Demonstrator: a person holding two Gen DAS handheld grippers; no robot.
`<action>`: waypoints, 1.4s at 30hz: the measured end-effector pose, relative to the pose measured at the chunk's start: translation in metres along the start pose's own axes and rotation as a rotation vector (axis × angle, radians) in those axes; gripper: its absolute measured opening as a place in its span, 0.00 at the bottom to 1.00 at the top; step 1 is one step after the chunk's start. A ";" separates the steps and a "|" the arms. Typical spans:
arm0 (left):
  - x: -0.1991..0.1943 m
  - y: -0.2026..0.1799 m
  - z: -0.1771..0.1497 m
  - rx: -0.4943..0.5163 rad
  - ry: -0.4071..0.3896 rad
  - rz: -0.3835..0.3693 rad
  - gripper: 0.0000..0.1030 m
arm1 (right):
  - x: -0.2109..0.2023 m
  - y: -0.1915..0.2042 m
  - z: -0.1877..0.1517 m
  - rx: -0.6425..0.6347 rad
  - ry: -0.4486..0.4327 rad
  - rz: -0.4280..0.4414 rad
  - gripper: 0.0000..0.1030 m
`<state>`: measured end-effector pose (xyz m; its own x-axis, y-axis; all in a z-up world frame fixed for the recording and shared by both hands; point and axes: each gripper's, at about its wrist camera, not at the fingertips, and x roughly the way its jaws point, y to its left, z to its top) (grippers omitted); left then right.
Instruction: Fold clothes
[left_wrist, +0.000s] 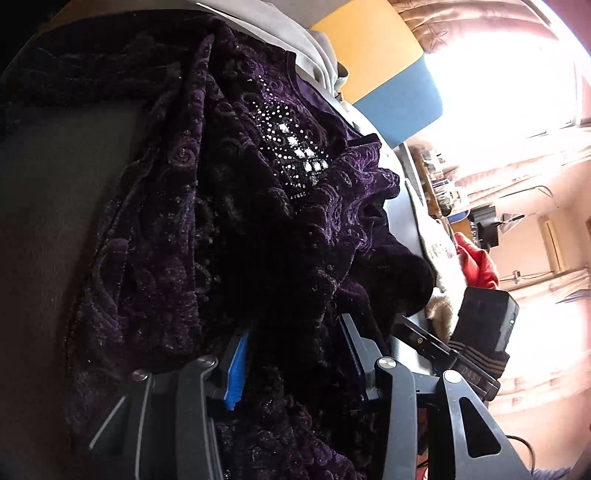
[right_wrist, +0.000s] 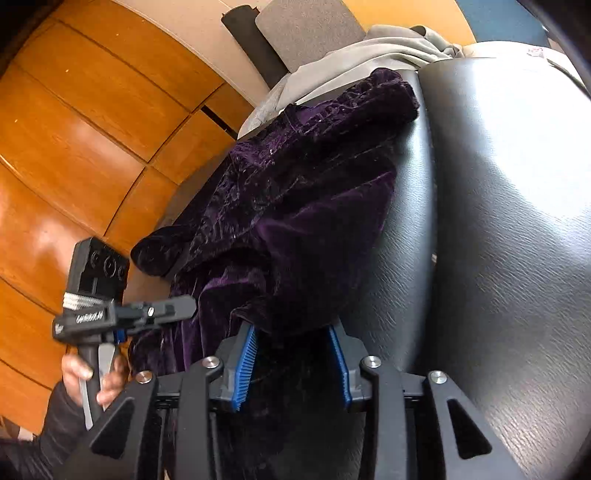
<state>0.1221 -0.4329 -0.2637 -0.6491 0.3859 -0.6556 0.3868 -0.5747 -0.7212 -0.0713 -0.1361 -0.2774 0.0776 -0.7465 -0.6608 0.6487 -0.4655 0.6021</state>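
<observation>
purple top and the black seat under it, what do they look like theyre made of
Purple top: looks like velvet, a soft pile with crushed sheen and raised swirls, plus a patch of shiny studs, probably rhinestones. Black seat: looks like leather or faux leather, with a fine pebbled grain and soft glossy highlights; which one cannot be told.
</observation>
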 end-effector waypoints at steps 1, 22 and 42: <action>0.001 0.000 0.000 -0.001 -0.003 -0.008 0.44 | 0.003 0.001 -0.002 0.022 -0.016 0.012 0.42; -0.002 0.004 -0.002 0.000 -0.028 -0.037 0.44 | -0.051 0.080 0.004 -0.879 -0.017 -0.874 0.10; -0.052 -0.020 -0.031 0.049 -0.118 0.136 0.52 | -0.242 -0.006 0.006 -0.525 -0.097 -1.245 0.28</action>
<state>0.1682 -0.4196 -0.2223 -0.6664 0.2170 -0.7133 0.4455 -0.6512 -0.6144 -0.0981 0.0447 -0.1183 -0.8075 -0.0068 -0.5898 0.4603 -0.6325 -0.6229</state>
